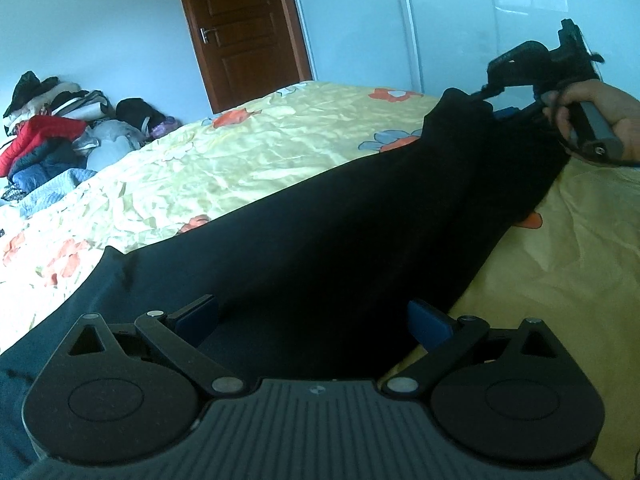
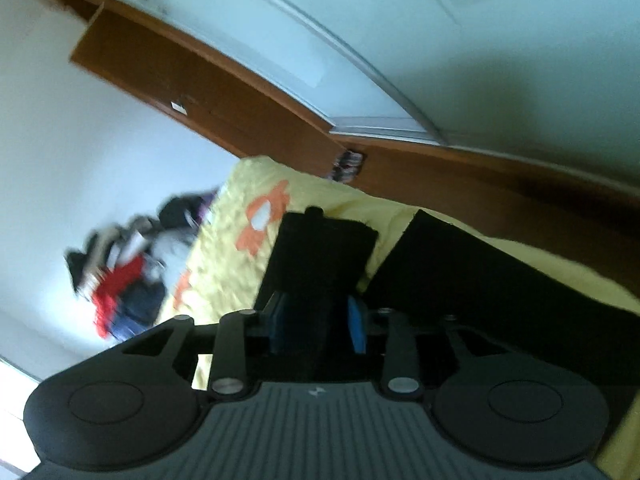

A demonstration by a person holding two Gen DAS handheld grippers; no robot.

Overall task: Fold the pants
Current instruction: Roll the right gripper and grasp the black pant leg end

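Across a bed point(image 1: 208, 160) covered with a yellow sheet printed with orange and blue flowers, a pair of black pants point(image 1: 340, 232) is lying stretched out, running from the near left to the far right of the left wrist view. The left gripper point(image 1: 314, 322) is sitting low over the near end of the pants with its blue-padded fingers point(image 1: 430, 326) spread wide; the cloth is lying between them, not pinched. At the far end, a person's hand point(image 1: 600, 120) is holding the right gripper point(image 1: 494, 106), which is lifting a bunched corner of the pants off the sheet. From the right wrist view, tilted and blurred, that gripper's blue pads point(image 2: 357, 330) are standing a little apart with a fold of black cloth between them; whether they are pressing on it is unclear. A heap of clothes point(image 1: 52, 136) is lying at the far left of the bed, against a pale wall. A brown wooden door point(image 1: 244, 28) is standing behind the bed.
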